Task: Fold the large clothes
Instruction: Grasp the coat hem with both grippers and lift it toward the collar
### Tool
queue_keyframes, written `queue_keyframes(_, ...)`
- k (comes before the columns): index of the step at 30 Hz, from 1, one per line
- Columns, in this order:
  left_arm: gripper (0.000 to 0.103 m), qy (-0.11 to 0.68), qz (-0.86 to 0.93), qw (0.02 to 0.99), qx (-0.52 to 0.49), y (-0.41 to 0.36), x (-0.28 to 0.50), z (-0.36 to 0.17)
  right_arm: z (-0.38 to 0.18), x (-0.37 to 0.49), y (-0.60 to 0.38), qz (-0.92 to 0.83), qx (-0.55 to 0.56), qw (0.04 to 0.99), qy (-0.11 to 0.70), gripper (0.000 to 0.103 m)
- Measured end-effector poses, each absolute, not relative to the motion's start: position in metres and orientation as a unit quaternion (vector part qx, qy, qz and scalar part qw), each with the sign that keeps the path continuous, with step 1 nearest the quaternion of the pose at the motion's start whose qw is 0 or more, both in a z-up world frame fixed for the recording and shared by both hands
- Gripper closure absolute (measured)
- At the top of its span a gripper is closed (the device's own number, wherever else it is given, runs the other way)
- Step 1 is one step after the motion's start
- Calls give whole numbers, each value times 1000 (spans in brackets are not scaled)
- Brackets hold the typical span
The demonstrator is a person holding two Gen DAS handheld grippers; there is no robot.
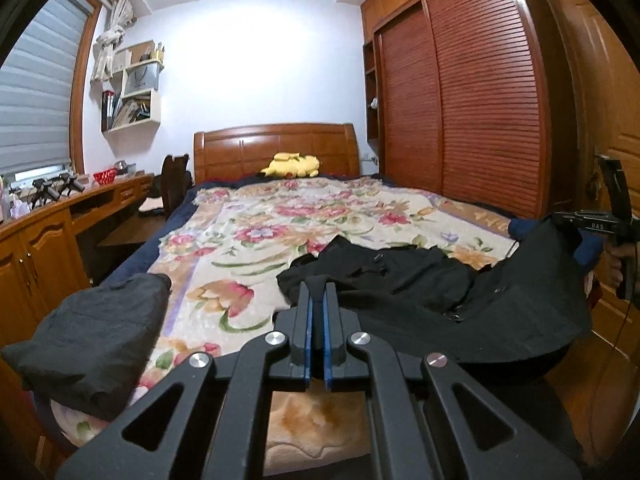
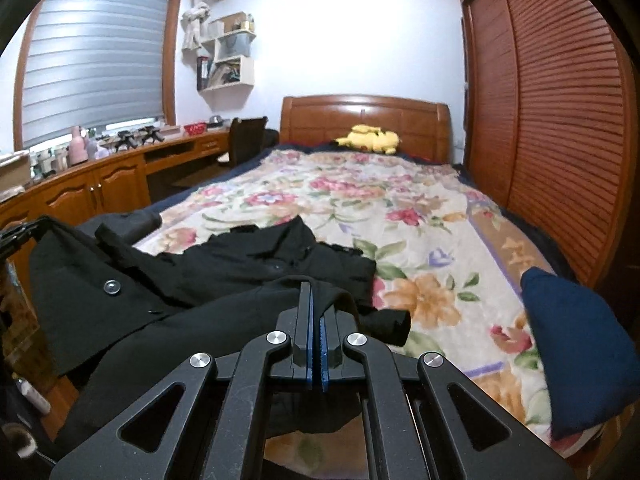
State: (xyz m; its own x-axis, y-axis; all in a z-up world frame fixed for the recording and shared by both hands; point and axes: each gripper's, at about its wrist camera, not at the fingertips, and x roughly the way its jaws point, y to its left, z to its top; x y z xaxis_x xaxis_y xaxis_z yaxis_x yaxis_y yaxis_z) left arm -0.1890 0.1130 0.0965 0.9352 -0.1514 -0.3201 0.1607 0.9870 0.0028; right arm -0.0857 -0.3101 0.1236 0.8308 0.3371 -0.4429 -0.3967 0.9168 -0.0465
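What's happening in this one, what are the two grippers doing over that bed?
A person is working a handheld gripper in each hand at the foot of a bed covered by a floral blanket. Both the left gripper and the right gripper are shut on the near edge of a black buttoned coat, holding it raised while the rest lies crumpled on the blanket. Nothing is folded yet. A yellow plush toy sits by the headboard.

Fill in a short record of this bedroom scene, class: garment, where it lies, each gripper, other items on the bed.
garment: black coat
where: near end of bed, on floral blanket
left gripper: shut on coat hem
right gripper: shut on coat hem
other items: yellow plush by headboard, navy bundle, dark bundle
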Motion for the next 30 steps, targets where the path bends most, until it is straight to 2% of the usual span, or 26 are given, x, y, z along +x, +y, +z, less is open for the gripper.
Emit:
queue_keyframes(8,101,182,-59,982,9,118,-124,89,105,-30,-309,183,-66,952,235,103)
queue_keyframes(20,101,211,-20,977,13,127,15,73,72,115,-292,149,-80,949,268,103)
queue_keyframes(30,101,227,12,974,2,139,118,59,68,222,-265,133,-86,948,276,103)
